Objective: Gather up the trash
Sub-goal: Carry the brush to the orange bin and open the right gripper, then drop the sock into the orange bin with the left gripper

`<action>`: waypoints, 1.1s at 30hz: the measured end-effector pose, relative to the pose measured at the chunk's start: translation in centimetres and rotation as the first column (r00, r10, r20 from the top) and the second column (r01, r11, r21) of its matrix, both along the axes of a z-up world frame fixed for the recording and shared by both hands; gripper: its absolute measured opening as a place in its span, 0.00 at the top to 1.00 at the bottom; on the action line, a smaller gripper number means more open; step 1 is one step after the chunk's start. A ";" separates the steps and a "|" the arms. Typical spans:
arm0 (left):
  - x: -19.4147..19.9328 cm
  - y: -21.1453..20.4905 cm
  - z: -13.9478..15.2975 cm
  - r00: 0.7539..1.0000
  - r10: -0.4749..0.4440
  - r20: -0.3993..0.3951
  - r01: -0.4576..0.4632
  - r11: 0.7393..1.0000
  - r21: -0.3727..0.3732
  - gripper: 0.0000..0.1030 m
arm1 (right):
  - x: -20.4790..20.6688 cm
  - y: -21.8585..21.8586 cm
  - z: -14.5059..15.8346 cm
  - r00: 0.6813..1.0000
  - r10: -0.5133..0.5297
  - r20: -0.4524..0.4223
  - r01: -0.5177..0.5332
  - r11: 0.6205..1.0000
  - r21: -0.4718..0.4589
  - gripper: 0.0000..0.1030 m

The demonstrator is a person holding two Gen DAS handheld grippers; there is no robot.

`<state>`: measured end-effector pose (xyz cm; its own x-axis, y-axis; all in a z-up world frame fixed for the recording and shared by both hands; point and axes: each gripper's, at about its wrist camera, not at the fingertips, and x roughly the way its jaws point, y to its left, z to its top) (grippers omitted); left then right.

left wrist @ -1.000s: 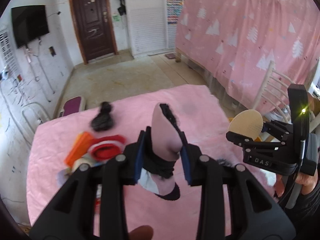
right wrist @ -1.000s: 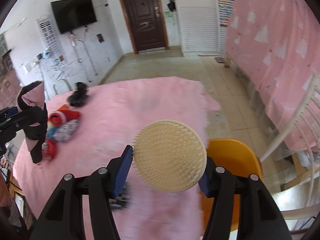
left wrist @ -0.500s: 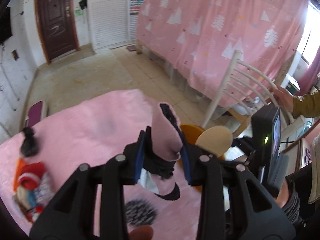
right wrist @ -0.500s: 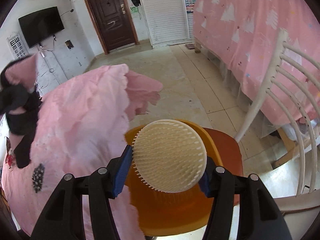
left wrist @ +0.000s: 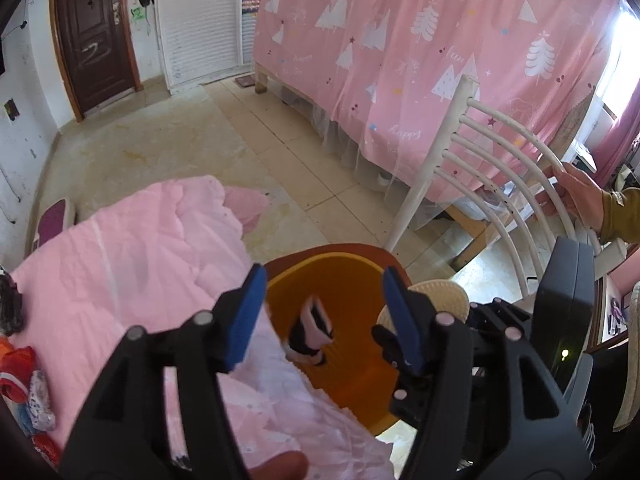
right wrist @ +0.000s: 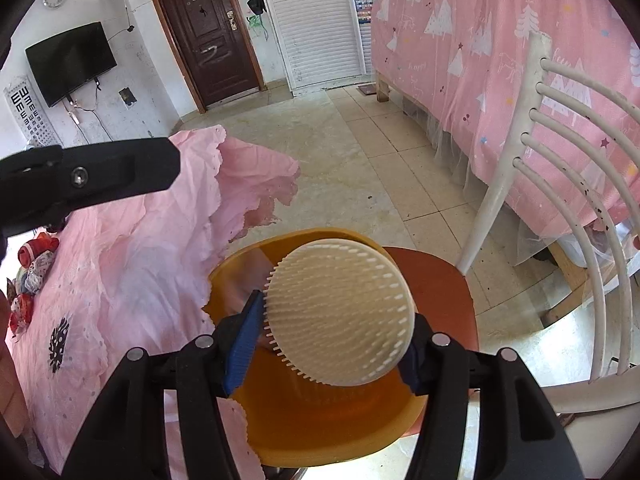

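An orange bin stands on a red chair seat beside the pink-covered table; it also shows in the right wrist view. My left gripper is open above the bin. A pink and black scrap is in the bin below it, apart from the fingers. My right gripper is shut on a round cream bristled brush and holds it over the bin. The brush also shows in the left wrist view.
Colourful wrappers and a black item lie at the table's left. A black patterned scrap lies on the pink cloth. A white chair back rises on the right, held by a person's hand.
My left gripper has opened and let go of the pink and black scrap, which has dropped into the orange bin. My right gripper has moved further over the bin with the brush.
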<state>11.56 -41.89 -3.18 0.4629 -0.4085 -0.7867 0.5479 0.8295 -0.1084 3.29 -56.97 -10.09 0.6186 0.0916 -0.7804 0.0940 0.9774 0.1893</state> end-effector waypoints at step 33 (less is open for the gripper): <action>-2.3 18.8 6.3 0.962 0.240 0.131 -0.239 0.971 -0.021 0.36 | 2.9 13.5 7.0 0.985 0.151 0.082 -0.144 0.986 -0.080 0.33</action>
<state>9.25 -23.12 3.15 0.6472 -0.2769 -0.7102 0.3429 0.9379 -0.0533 6.21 -43.44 -3.09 0.6686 0.1310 -0.7320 -0.0659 0.9909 0.1171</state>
